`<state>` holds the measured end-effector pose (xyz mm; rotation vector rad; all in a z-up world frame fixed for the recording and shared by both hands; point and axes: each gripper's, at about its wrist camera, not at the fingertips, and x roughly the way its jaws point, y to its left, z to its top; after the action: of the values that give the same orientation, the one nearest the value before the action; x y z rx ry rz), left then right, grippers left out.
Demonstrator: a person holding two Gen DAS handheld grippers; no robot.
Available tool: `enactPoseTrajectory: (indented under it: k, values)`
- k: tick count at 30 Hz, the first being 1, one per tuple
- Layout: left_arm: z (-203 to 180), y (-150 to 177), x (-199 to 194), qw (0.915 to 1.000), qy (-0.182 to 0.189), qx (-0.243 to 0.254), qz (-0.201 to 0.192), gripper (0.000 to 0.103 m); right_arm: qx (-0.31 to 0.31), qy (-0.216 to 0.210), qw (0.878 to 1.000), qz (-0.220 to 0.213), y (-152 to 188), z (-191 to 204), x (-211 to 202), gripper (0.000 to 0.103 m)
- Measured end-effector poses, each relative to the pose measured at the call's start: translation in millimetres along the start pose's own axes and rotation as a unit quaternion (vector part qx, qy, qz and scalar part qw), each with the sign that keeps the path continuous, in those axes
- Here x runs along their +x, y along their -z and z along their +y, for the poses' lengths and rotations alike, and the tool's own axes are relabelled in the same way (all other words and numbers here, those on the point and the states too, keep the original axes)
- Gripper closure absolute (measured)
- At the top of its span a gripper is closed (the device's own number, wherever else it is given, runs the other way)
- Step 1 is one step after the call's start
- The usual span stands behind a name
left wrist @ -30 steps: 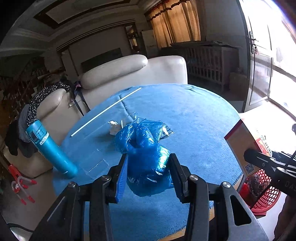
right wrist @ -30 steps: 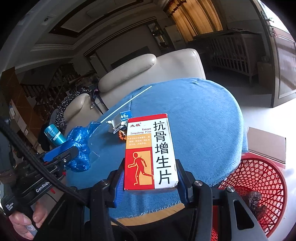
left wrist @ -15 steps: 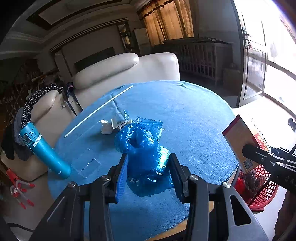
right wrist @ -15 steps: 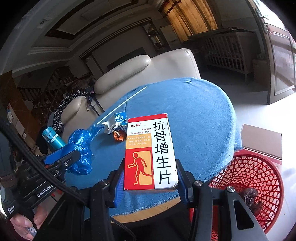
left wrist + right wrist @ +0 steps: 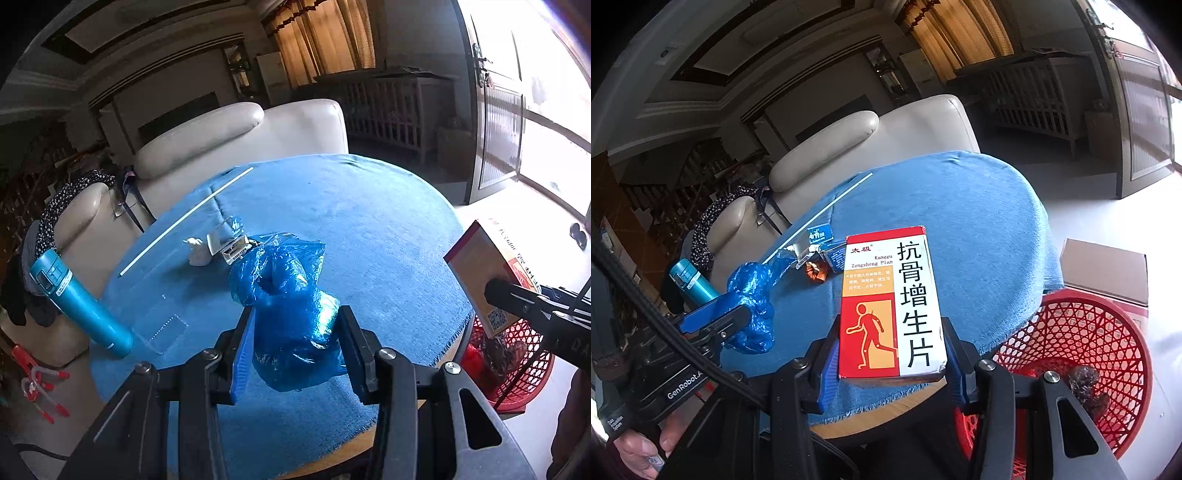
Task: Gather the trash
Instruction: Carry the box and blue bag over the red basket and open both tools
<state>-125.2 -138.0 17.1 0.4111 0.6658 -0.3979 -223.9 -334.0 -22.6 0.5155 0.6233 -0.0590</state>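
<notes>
My left gripper is shut on a crumpled blue plastic bag and holds it above the blue-clothed round table. The bag also shows in the right wrist view. My right gripper is shut on a red, white and orange medicine box with Chinese print, held above the table's near edge. The box shows at the right of the left wrist view. A red mesh trash basket stands on the floor to the right, with dark trash in it.
Small wrappers and packets and a white crumpled tissue lie mid-table. A long white stick lies toward the far left. A teal bottle lies at the table's left edge. A cardboard box sits behind the basket. A beige sofa stands behind.
Both grippers have pulled back and risen from the table, each keeping its load. More of the table and of the red basket has come into view.
</notes>
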Motion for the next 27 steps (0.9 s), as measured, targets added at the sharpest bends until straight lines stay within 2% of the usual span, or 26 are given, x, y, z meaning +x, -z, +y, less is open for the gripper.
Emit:
enactPoseTrajectory:
  k: [27]
  values:
    - [-32, 0, 4, 0.9989, 0.028, 0.036, 0.011, 0.057, 0.026, 0.018, 0.999, -0.002, 4, -27, -11, 0.053]
